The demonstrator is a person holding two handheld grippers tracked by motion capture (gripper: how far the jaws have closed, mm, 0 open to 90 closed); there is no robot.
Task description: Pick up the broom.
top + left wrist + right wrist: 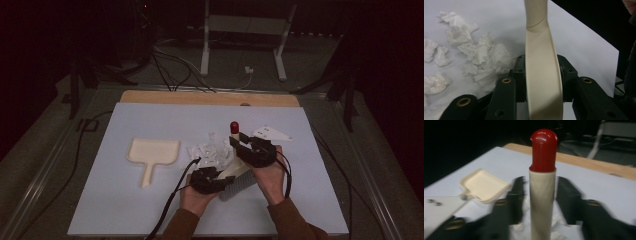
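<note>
Clamping left gripper (212, 176) onto brush (543, 82), right gripper (246, 145) loose around red-tipped handle (543, 167); next, sweeping paper scraps (474, 53) toward dustpan (152, 152).

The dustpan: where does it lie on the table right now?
In the high view the cream dustpan lies flat on the white table, left of centre, handle toward the person, with the crumpled paper scraps just to its right.
</note>
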